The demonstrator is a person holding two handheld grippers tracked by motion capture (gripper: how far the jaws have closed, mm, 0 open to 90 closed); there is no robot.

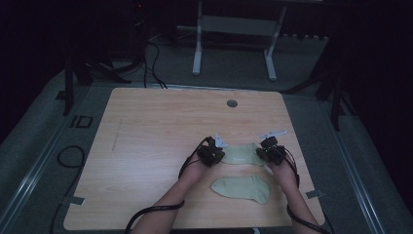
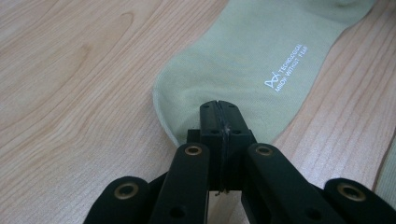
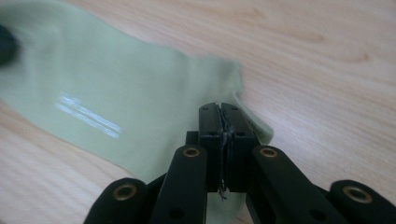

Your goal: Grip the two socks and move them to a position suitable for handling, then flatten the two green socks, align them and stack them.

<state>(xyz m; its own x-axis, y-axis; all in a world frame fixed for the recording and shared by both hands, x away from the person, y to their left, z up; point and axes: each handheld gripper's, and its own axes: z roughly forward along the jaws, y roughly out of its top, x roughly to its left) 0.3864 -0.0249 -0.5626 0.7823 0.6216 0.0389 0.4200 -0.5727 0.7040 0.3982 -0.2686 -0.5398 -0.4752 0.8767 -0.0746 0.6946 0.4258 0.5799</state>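
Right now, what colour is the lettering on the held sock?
White, on the pale green sock; left gripper view.

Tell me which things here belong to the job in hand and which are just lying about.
In the job:
- far sock, pinched at both ends
- left gripper, shut on its one end
- right gripper, shut on its other end
- near sock, its likely pair, lying untouched

Lying about:
- table, just the work surface
- grommet
- white frame on the floor beyond

— What sort of room was it?
— A dim lab or test space: bare wooden table (image 1: 146, 141) with a cable port (image 1: 232, 103), grey carpet (image 1: 234, 63), cables (image 1: 151, 63), a white desk frame (image 1: 234, 34) behind.
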